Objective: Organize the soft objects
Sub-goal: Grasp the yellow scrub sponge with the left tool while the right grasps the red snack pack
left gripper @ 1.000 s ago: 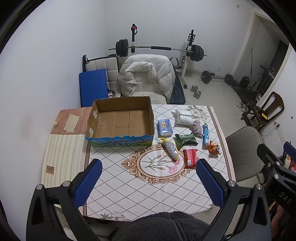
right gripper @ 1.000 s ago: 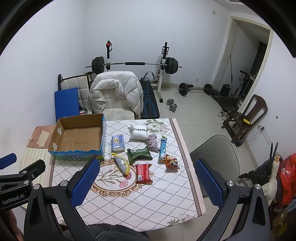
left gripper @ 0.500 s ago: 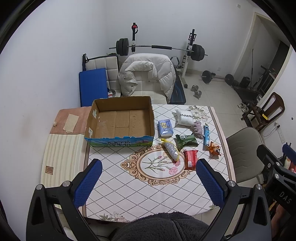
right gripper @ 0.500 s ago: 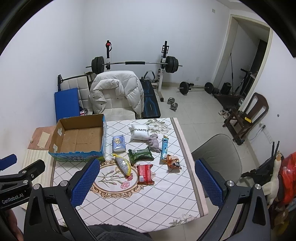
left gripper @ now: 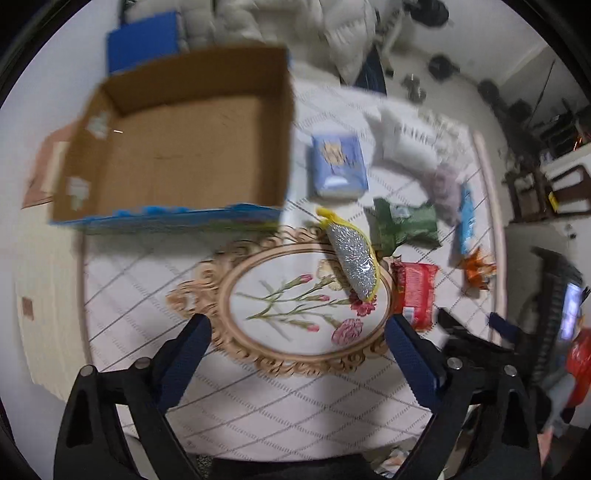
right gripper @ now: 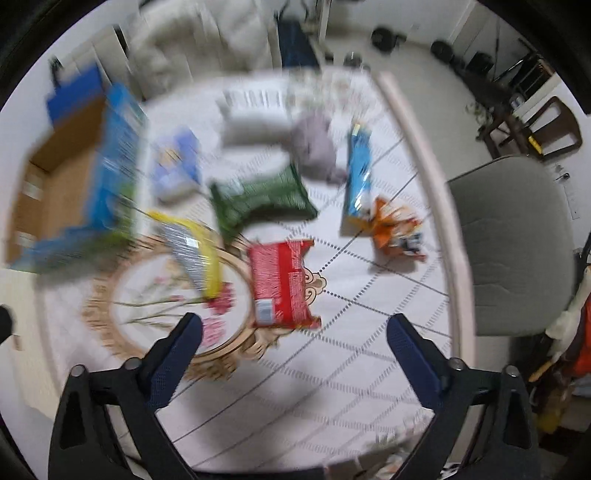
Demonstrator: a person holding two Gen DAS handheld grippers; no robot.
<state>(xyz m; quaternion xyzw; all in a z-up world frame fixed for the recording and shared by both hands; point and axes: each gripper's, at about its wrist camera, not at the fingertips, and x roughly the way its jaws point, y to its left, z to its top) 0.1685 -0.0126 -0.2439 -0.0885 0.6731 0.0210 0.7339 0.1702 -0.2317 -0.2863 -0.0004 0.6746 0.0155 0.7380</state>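
An open, empty cardboard box (left gripper: pixel 177 147) stands at the table's far left; it also shows in the right wrist view (right gripper: pixel 70 184). Beside it lie a blue tissue pack (left gripper: pixel 338 166), a white pillow pack (left gripper: pixel 402 144), a grey cloth (right gripper: pixel 316 147), a green packet (right gripper: pixel 262 199), a silver-yellow packet (left gripper: pixel 352 264), a red packet (right gripper: pixel 282 284), a blue tube (right gripper: pixel 357 170) and an orange wrapper (right gripper: pixel 397 230). My left gripper (left gripper: pixel 297 349) is open and empty above the floral medallion. My right gripper (right gripper: pixel 293 347) is open and empty, just short of the red packet.
The table carries a diamond-pattern cloth (right gripper: pixel 332 387). A grey chair (right gripper: pixel 517 243) stands at its right edge. A white jacket on a chair (left gripper: pixel 295 26) and weights lie beyond. Both views are blurred by motion.
Both grippers have dropped sharply toward the table and moved forward; box and packets now appear far larger. Nothing on the table has moved. Both jaws stay open.
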